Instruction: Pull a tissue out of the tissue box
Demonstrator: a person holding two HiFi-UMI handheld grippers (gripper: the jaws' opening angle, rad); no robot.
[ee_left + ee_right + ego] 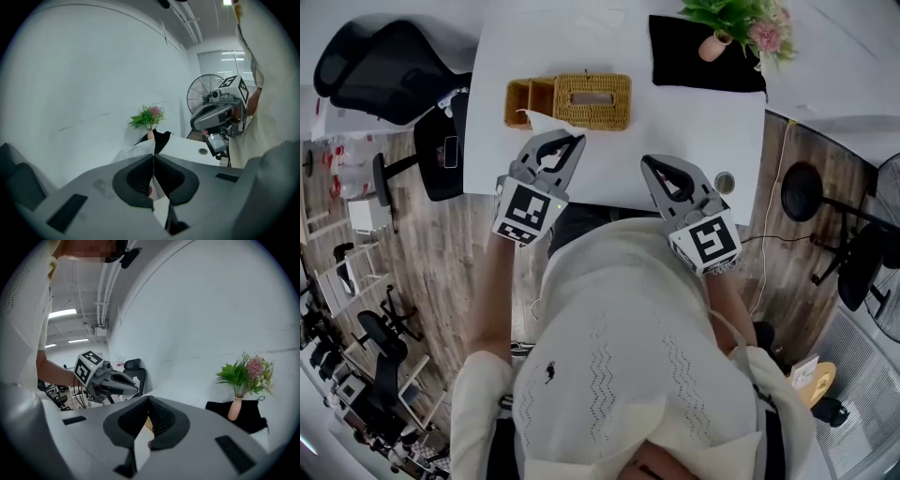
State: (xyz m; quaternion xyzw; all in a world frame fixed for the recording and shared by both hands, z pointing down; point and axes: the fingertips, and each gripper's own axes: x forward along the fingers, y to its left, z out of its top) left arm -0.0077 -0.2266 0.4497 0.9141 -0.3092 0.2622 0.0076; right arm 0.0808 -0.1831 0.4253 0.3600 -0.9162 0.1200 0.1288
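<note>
Left gripper [575, 141]: jaws clenched tip to tip, with a thin edge of white tissue [546, 122] nipped between them. In the left gripper view the sheet fans out just past the tips, so you have a corner of it, not a bunch. That is probably enough grip for something this light, and it lets the sheet trail freely. The gripper sits above the near left corner of the wicker tissue box [592, 101], angled down toward it. The tissue hangs between the tips and the box's front edge. Whether its far end is clear of the slot on top cannot be told from here, so I judge the pull as under way, not proven finished. Right gripper [649, 164]: jaws pressed together on nothing, only a sliver of wicker and table showing through the gap behind them. It is parked over the near edge of the white table [694, 131], well apart from the tissue, likely so it does not foul the sheet and is on hand to pin the box. The box is light and nothing holds it down, so it may ride up with the sheet. Further back, a black cloth [703, 61] and a vase of flowers [715, 44] are out of the working line.
</note>
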